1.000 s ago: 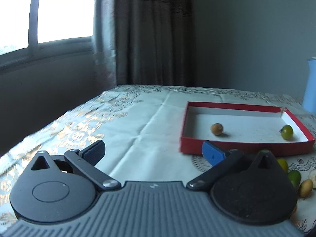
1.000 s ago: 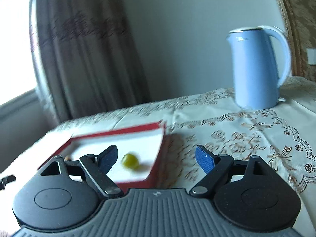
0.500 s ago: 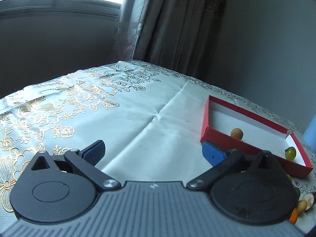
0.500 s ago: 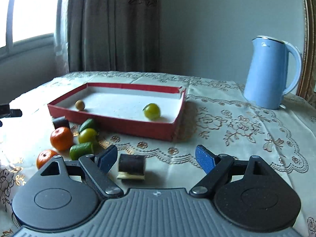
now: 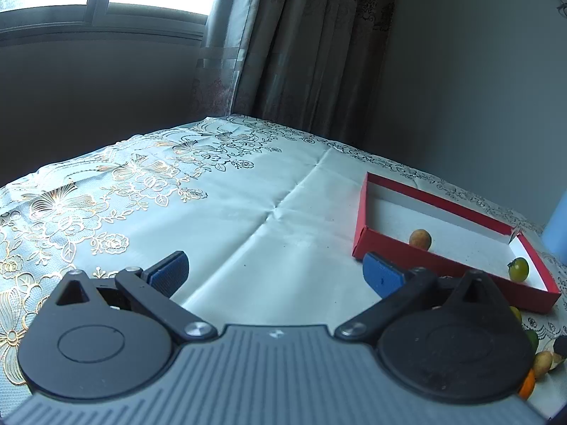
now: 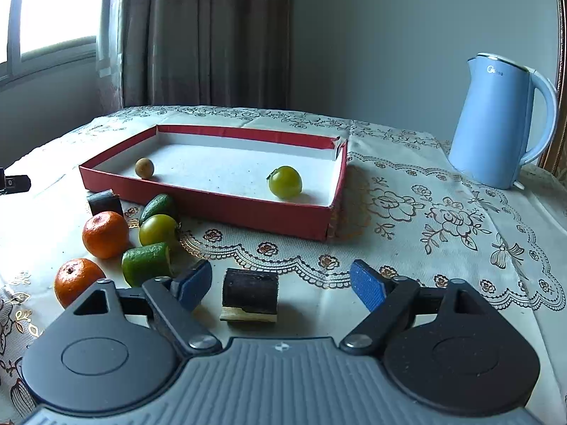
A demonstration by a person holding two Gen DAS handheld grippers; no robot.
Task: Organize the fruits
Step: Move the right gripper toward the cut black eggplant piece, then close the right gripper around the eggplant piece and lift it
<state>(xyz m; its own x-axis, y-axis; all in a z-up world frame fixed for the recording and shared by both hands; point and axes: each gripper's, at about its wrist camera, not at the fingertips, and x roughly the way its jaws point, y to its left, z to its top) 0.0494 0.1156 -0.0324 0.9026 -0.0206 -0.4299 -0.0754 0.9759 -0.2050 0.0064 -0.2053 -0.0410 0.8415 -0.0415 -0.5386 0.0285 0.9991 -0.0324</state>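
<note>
A red box (image 6: 226, 209) with a white floor holds a small brown fruit (image 6: 144, 168) and a green tomato (image 6: 285, 182). In front of it lie two oranges (image 6: 105, 234), a yellow-green tomato (image 6: 158, 230), green pieces (image 6: 146, 263) and dark cut pieces (image 6: 250, 294). My right gripper (image 6: 280, 285) is open and empty, with one dark piece lying between its fingers. My left gripper (image 5: 276, 272) is open and empty over bare cloth, left of the box (image 5: 400, 248). The brown fruit (image 5: 420, 238) and tomato (image 5: 518, 269) show there too.
A blue kettle (image 6: 499, 120) stands at the back right. A floral tablecloth (image 5: 141, 191) covers the table. Curtains (image 6: 205, 35) and a window are behind. Loose fruits (image 5: 531, 364) peek out at the lower right of the left wrist view.
The right gripper has swung from looking over the box down to the loose fruits, closing in on the dark piece. The left gripper has tilted downward and turned slightly left.
</note>
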